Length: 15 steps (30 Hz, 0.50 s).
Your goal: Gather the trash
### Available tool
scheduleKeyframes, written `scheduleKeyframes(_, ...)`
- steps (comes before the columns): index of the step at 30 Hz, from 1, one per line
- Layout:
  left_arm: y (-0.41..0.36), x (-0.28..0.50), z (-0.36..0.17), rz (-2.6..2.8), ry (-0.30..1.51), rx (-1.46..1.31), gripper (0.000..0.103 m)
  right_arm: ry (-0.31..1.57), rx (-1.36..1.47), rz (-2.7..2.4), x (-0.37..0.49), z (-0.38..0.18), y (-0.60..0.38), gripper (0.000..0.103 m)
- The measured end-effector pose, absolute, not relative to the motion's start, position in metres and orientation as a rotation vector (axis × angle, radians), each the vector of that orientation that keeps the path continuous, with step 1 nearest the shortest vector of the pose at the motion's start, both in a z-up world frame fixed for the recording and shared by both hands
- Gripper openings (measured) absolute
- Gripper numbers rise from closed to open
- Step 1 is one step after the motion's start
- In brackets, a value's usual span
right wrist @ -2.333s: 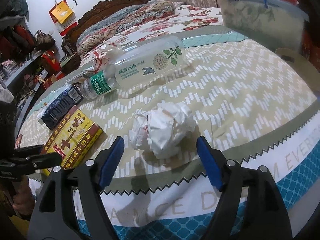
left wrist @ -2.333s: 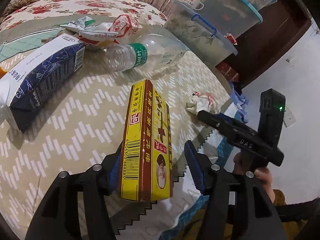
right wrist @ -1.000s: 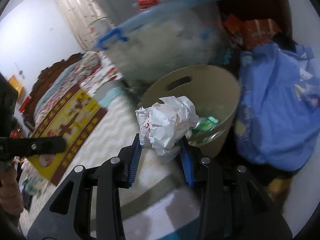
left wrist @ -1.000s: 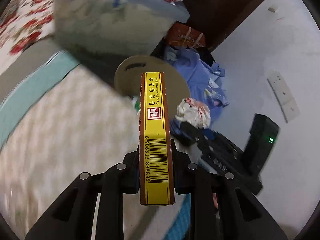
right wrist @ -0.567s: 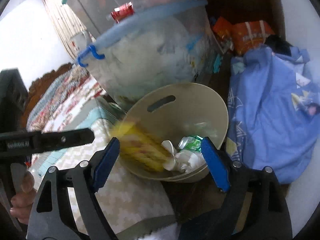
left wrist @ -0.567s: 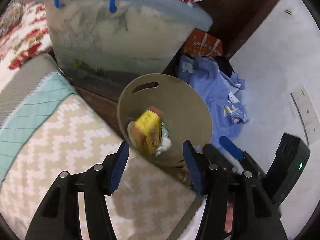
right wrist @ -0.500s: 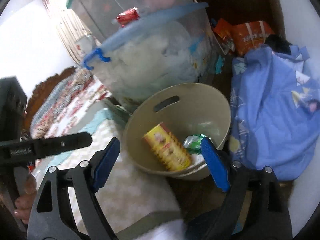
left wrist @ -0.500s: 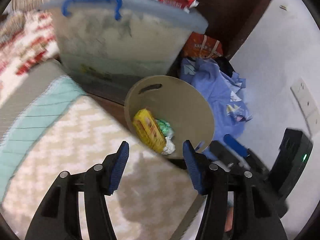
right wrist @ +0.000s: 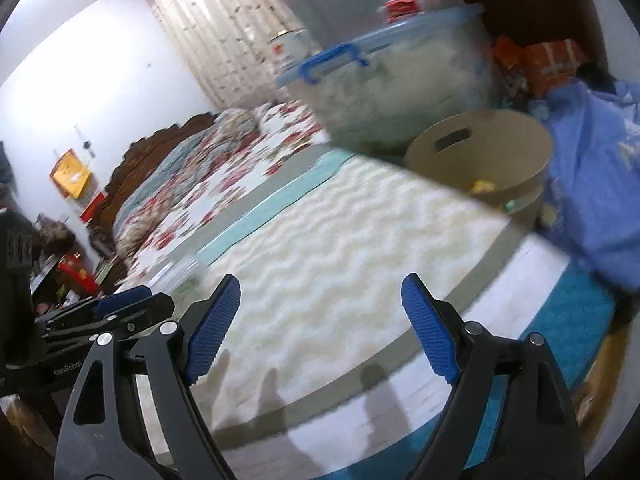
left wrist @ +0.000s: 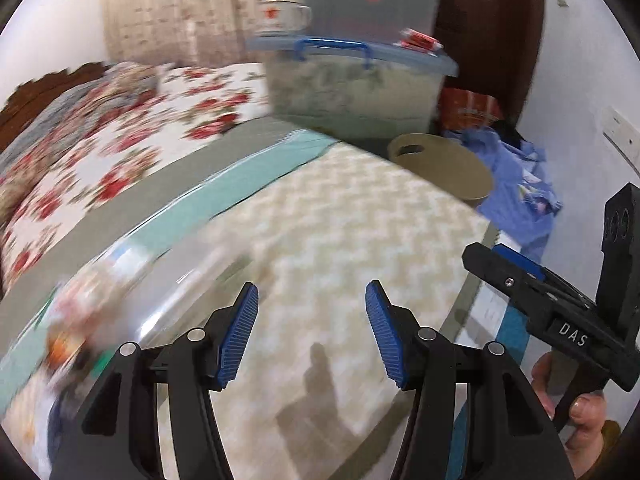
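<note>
Vs a sec ago: both grippers were pinching trash over the tan bin, left on the yellow carton, right on the crumpled paper ball; now both are empty and swung back over the bed.

Left gripper (left wrist: pixel 312 330): fingers spread, nothing btwn them, only zigzag bedspread (left wrist: pixel 340 220) beneath. Right gripper (right wrist: pixel 320 328): fingers spread wide, nothing btwn them, also above the bedspread near its edge.

Tan bin (right wrist: pixel 480 156) sits on the floor just past the bed corner, beside the blue clothes (right wrist: pixel 592 184) and below the clear storage tub (right wrist: pixel 384 92), well apart from both sets of fingers. A yellow bit of the carton (right wrist: pixel 482 187) shows inside the bin; paper ball can't be made out.

Remaining trash: blurred clear plastic bottle (left wrist: pixel 132 292) lies on the bed, left of the left fingers, not touching.
</note>
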State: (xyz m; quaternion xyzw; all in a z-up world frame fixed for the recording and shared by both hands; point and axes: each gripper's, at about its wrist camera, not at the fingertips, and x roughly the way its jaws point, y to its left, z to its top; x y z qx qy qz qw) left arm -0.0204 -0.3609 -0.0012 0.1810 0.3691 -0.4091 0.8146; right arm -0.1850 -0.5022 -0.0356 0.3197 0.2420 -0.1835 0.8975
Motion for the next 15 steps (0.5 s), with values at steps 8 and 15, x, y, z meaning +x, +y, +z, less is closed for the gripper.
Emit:
scheduleKeyframes(8, -0.225, -0.013, 0.003, -0.633, 0.806, 0.296, 0.054, 0.576, 0.597, -0.262, -0.164, -0.021, -0.408, 0.083)
scheduleKeyframes(15, -0.122, -0.006, -0.003, -0.455, 0.835, 0.170, 0.054, 0.650, 0.535, -0.180, -0.143, -0.020, -0.343, 0.083)
